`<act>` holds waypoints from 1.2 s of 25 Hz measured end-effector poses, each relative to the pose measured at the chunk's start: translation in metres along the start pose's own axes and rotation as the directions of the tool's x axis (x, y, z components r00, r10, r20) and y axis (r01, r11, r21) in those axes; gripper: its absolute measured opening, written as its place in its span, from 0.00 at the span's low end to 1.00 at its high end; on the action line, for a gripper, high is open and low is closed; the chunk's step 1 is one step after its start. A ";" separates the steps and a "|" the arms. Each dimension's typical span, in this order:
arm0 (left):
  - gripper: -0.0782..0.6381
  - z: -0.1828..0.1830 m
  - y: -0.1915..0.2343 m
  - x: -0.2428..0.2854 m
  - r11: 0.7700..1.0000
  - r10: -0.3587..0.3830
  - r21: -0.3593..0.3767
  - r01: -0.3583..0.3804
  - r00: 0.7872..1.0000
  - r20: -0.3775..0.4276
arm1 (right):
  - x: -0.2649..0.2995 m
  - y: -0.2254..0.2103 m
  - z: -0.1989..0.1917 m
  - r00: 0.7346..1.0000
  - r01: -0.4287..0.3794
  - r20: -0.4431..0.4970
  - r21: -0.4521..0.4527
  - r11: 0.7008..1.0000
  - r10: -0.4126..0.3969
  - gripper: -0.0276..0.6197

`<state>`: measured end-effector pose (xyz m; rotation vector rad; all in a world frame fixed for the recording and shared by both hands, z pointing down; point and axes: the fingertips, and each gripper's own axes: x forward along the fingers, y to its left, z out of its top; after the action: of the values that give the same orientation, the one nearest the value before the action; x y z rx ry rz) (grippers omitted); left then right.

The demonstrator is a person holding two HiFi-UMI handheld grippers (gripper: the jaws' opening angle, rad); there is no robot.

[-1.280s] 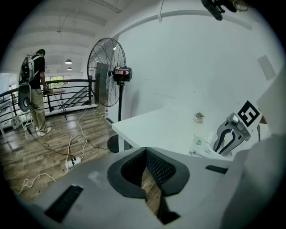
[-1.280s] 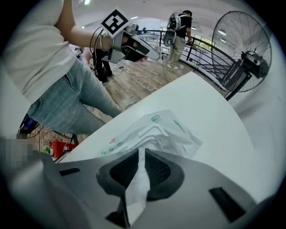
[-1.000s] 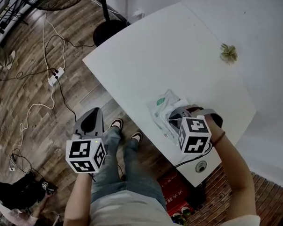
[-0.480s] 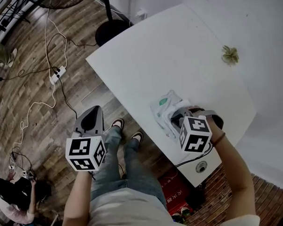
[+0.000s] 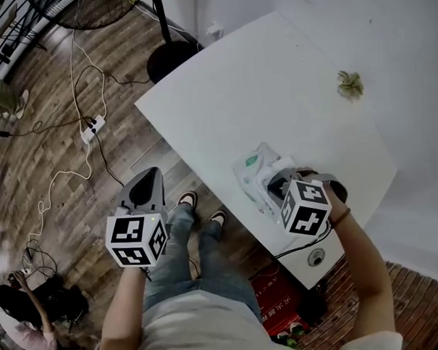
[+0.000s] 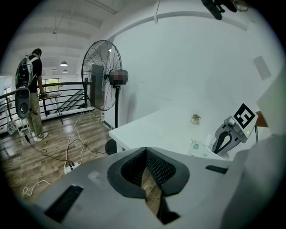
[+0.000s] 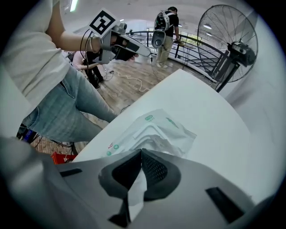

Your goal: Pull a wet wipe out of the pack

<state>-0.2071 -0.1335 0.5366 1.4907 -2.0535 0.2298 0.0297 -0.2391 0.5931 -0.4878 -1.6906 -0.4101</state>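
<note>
White tabletop bears the pack just inside its near edge, toward the near right corner. At the pack's opening the right gripper has its jaws pinched on a wet wipe. I judge the sheet limp, damp and easily torn, and the pack light enough to lift with it, so a pinch well into the fold and a steady pull would suit. Off the near edge, the left gripper hangs with jaws together on nothing. A small plant sits by the far right edge. Beyond lie wood floor and a standing fan.
</note>
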 end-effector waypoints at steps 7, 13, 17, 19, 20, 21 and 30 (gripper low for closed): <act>0.11 0.011 -0.003 0.000 0.999 -0.028 0.027 0.028 1.000 0.010 | -0.012 -0.003 0.000 0.998 0.058 0.017 0.061 0.996 -0.059 0.05; 0.11 0.024 -0.012 0.001 0.996 -0.070 0.049 0.069 0.997 0.025 | -0.020 -0.004 0.000 0.995 0.099 0.018 0.108 0.989 -0.101 0.05; 0.11 0.030 -0.015 0.000 0.994 -0.094 0.061 0.092 0.995 0.030 | -0.028 -0.002 0.001 0.992 0.124 0.017 0.133 0.983 -0.127 0.05; 0.11 0.032 -0.016 0.000 0.993 -0.102 0.060 0.100 0.994 0.033 | -0.030 -0.002 0.001 0.990 0.134 0.016 0.145 0.980 -0.137 0.05; 0.11 0.033 -0.016 0.001 0.993 -0.107 0.061 0.105 0.994 0.035 | -0.031 -0.002 0.000 0.990 0.139 0.014 0.151 0.979 -0.143 0.05; 0.11 0.035 -0.017 0.001 0.992 -0.112 0.063 0.110 0.993 0.037 | -0.033 -0.002 0.000 0.989 0.144 0.013 0.157 0.977 -0.148 0.05; 0.11 0.044 -0.028 0.004 0.986 -0.154 0.076 0.150 0.987 0.047 | -0.046 -0.004 -0.003 0.981 0.187 0.007 0.196 0.963 -0.192 0.05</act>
<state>-0.1983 -0.1671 0.4976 1.7061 -1.9783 0.2081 0.0372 -0.2484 0.5479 -0.1885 -1.7887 -0.3727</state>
